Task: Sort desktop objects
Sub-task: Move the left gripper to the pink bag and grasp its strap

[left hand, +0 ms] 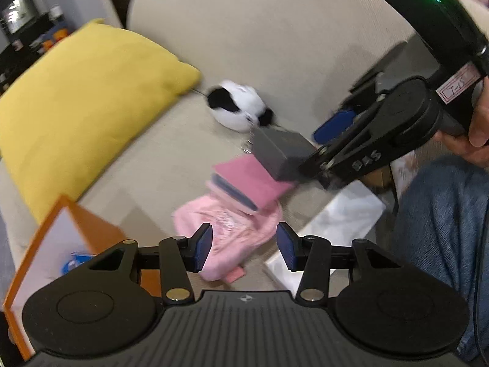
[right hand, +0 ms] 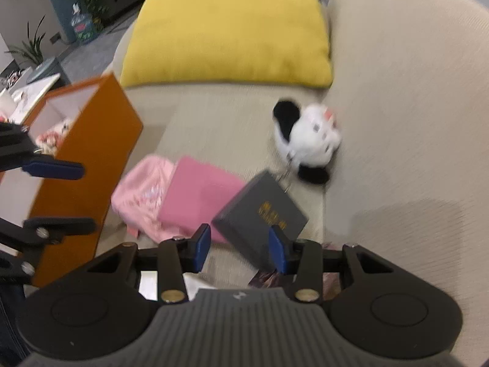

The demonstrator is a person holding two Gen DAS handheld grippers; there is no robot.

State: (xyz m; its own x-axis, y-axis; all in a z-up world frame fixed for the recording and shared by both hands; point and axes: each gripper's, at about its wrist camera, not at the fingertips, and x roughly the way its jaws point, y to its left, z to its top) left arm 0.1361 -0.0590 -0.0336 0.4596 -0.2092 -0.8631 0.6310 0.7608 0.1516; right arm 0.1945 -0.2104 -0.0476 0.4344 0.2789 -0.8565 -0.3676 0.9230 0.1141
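While both are held over the beige sofa (right hand: 397, 122), the left gripper (left hand: 244, 246) is seen wide, nothing between its pads. The right gripper (right hand: 240, 249) is part-parted around a dark grey box (right hand: 259, 217); contact cannot be told. Beyond lie a pink cloth (right hand: 195, 195) and a panda plush (right hand: 308, 136).

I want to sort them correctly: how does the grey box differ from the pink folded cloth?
The grey box is rigid, with gold lettering on top; the pink folded cloth is soft and plain. The grey box lies tilted, one edge resting on the pink folded cloth, which lies flat. Both sit on the beige sofa.
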